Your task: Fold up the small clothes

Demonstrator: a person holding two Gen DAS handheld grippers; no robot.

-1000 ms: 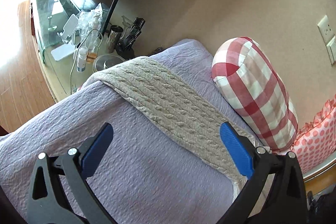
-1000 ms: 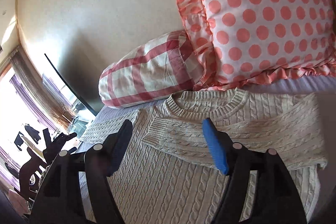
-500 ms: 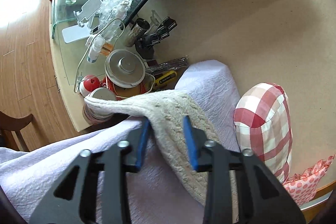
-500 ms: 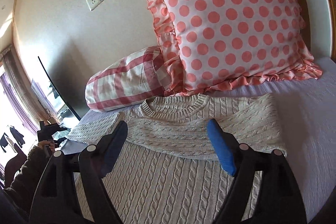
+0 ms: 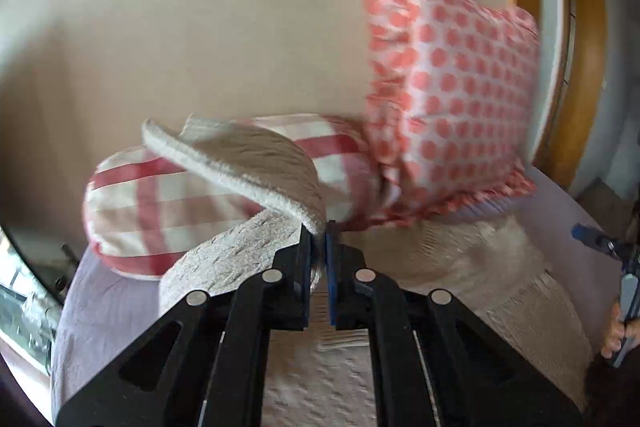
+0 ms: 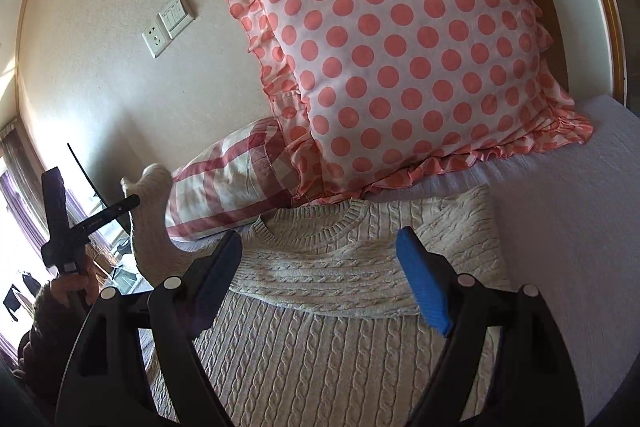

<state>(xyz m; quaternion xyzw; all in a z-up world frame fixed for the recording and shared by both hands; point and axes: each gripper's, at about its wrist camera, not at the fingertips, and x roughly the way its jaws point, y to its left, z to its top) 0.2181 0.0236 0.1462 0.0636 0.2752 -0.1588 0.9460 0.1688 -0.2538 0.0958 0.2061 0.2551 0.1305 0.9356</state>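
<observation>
Sweater (image 6: 340, 327): cream cable knit, lying face up on the lilac bedspread (image 6: 568, 227), neck toward the pillows, one sleeve already folded across the chest.

Left to right, we list:

- Left gripper (image 5: 318, 239), fingers closed tight on the other sleeve (image 5: 240, 163). In the right wrist view we see that sleeve lifted clear of the bed at the sweater's left edge, its cuff hanging free above the grip.
- Checked pillow (image 6: 236, 195), behind the raised sleeve, against the wall.
- Sweater body, long axis running from the collar near the pillows down toward us.
- Right gripper (image 6: 320, 283), fingers wide apart and holding nothing, hovering over the chest with the folded sleeve between and beyond its tips.
- Spotted pillow (image 6: 400, 67), upright at the head of the bed, just behind the collar.

Judgement: the held sleeve lies to the left of the body, so we expect the left hand to carry it rightward across the chest, at right angles to the long axis. The left hand is the nearer one; the right is free to press the fold.
</observation>
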